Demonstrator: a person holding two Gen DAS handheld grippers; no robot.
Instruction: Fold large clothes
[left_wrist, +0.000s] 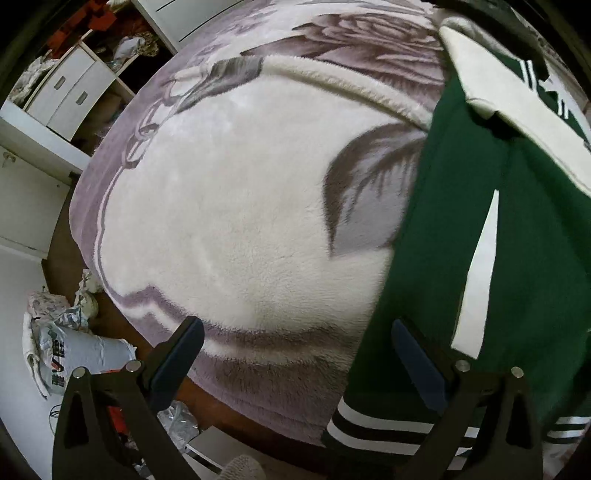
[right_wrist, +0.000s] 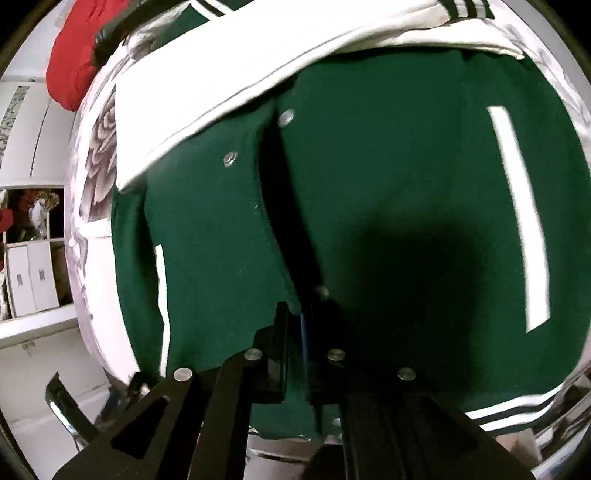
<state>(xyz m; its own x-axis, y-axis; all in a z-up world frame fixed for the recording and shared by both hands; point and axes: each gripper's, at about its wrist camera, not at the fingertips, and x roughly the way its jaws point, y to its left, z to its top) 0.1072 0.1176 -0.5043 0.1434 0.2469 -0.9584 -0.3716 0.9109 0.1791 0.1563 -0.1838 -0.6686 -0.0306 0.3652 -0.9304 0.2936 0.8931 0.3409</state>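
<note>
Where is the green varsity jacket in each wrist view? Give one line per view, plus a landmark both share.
Left wrist: the green varsity jacket runs down the right side, beside the open left hand-held gripper.
Right wrist: it fills the centre and right, its front edge pinched in the shut right hand-held gripper.
Shared landmark: the floral fleece blanket under the jacket; also the jacket's cream sleeve laid across its top.

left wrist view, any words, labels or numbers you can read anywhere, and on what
White plastic bag on the floor: dark and red printed characters, too warped and blurred to read.
Green varsity jacket with white sleeves: a white star patch and stripes only, no lettering.
White drawer cabinet: no labels visible.
Nothing else legible in either view.
</note>
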